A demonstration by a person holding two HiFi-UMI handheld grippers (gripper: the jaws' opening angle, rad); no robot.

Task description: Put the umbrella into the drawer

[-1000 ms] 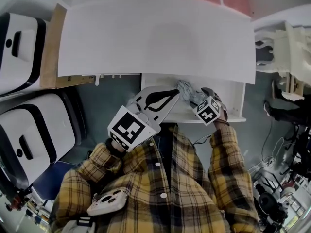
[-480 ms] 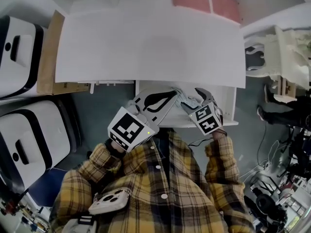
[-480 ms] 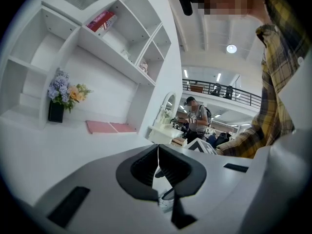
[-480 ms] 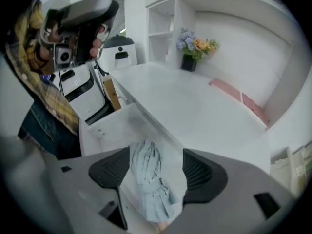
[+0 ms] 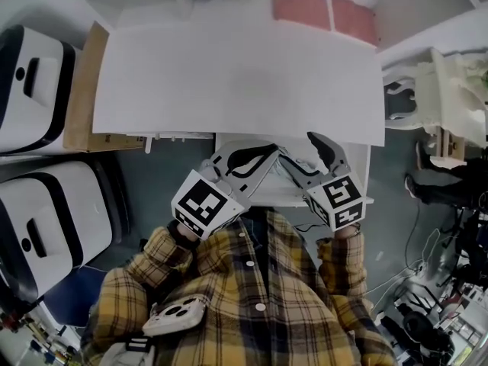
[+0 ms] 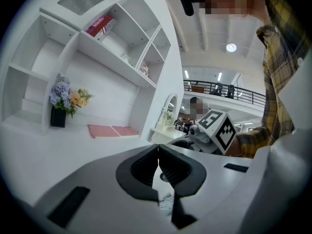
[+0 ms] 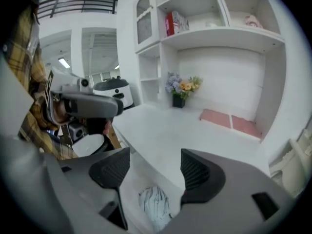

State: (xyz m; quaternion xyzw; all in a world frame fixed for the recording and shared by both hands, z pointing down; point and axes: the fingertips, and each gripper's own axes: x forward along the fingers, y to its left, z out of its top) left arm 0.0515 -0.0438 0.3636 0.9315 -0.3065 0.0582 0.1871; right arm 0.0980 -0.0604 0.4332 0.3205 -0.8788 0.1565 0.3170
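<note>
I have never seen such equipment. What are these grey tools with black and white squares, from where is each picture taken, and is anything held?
There is no robot: a person in a plaid shirt holds a two-jaw gripper in each hand; the patterned cubes belong to them. The head view is from a camera on the person's head, looking down on a white desk and its open drawer. The other two come from a camera on each gripper, looking along its jaws. The left gripper is shut on nothing. The right gripper is open above the umbrella, which lies in the drawer. Nothing is held.
</note>
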